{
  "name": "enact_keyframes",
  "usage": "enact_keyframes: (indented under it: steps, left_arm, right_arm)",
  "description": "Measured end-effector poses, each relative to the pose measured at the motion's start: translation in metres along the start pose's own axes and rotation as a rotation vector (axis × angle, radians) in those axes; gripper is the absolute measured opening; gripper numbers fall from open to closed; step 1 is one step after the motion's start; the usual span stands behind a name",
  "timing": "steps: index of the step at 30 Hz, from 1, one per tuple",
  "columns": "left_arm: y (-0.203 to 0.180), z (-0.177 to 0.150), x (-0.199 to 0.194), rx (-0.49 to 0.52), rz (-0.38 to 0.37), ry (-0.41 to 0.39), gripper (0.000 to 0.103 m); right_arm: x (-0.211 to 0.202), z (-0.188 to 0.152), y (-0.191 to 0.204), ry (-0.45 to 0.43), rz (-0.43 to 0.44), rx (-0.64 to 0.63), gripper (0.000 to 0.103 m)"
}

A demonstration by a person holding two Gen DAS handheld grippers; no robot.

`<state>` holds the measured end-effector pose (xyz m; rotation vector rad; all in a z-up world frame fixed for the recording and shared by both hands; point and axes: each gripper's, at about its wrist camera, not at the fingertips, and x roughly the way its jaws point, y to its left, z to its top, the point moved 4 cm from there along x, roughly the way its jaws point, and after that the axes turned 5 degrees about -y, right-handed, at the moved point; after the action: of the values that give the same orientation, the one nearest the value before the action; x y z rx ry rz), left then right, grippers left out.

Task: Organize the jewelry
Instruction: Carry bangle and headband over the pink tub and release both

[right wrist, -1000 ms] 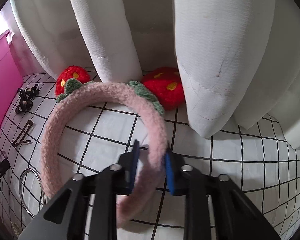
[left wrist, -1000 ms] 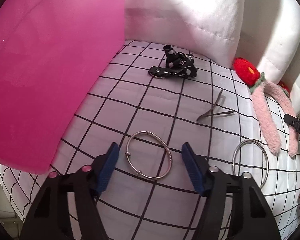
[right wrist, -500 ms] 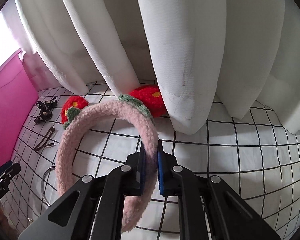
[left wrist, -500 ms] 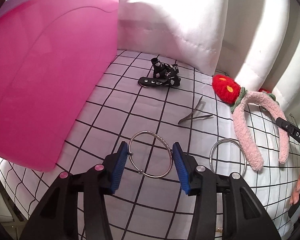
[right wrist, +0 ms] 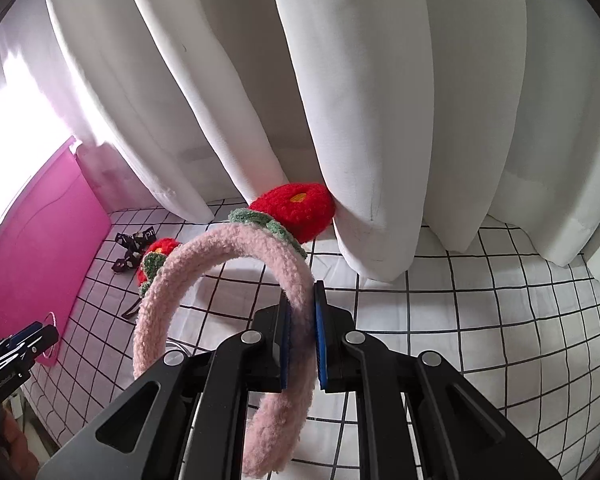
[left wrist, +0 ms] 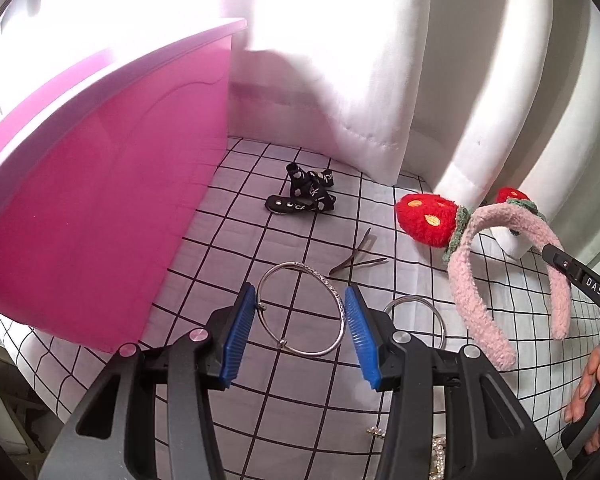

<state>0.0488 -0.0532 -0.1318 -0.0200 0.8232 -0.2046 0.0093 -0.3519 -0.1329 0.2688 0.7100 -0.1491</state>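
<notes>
A tall pink bin point(left wrist: 92, 216) stands at the left on the white gridded cloth point(left wrist: 236, 240), and everything else can be placed from it. Just to its right, far back near the white curtain point(left wrist: 340, 80), lies a small black strap piece point(left wrist: 306, 196) with pale printing. Nearer, and also right of the bin, a silver bangle point(left wrist: 302, 310) lies flat on the cloth. The left gripper point(left wrist: 300, 320) sits with its blue pads spread on either side of this bangle; the left pad looks to be at the ring's edge, though actual contact is hard to judge from this angle. Beyond the bangle lies a thin dark hair clip point(left wrist: 356, 260). A second silver ring point(left wrist: 416, 320) lies further right of the bin, partly hidden behind the right finger of the gripper.

Further right again, well away from the bin, the fuzzy pink headband point(right wrist: 236, 280) with its red strawberry ornaments point(right wrist: 296, 208) and green leaf trim is lifted off the cloth. The right gripper point(right wrist: 302, 336) has its blue pads pressed together on one side of the band, near the ornament that touches the curtain folds. The band's other arm hangs free towards the bin side. In the left wrist view the same headband point(left wrist: 472, 280) arches above the cloth, with the person's right hand point(left wrist: 596, 400) at the frame's edge.

Near the bottom edge, a few small pearl pieces point(left wrist: 380, 434) rest on the cloth.
</notes>
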Motion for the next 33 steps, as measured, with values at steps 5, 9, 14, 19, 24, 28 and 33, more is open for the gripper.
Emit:
enact_keyframes:
  steps: [5, 9, 14, 19, 24, 28, 33]
  left_arm:
    - [0.000, 0.013, -0.020, 0.014, -0.011, -0.024, 0.045]
    - [-0.001, 0.025, -0.040, 0.032, -0.030, -0.055, 0.045]
    - [0.001, 0.049, -0.072, 0.045, -0.059, -0.115, 0.045]
    - [0.014, 0.079, -0.108, 0.041, -0.074, -0.199, 0.045]
    - [0.045, 0.105, -0.132, 0.022, -0.049, -0.270, 0.045]
    - [0.082, 0.118, -0.144, 0.002, 0.001, -0.306, 0.045]
    - [0.135, 0.125, -0.149, -0.036, 0.075, -0.312, 0.045]
  right_arm:
    - [-0.025, 0.012, 0.008, -0.035, 0.011, 0.008, 0.010]
    - [-0.036, 0.020, 0.026, -0.067, 0.023, 0.007, 0.010]
    - [-0.062, 0.040, 0.048, -0.124, 0.046, 0.001, 0.010]
    - [-0.088, 0.064, 0.080, -0.190, 0.081, -0.020, 0.010]
    - [-0.103, 0.087, 0.125, -0.247, 0.139, -0.059, 0.010]
    - [-0.102, 0.102, 0.171, -0.263, 0.199, -0.097, 0.010]
    - [-0.090, 0.113, 0.233, -0.257, 0.270, -0.164, 0.010]
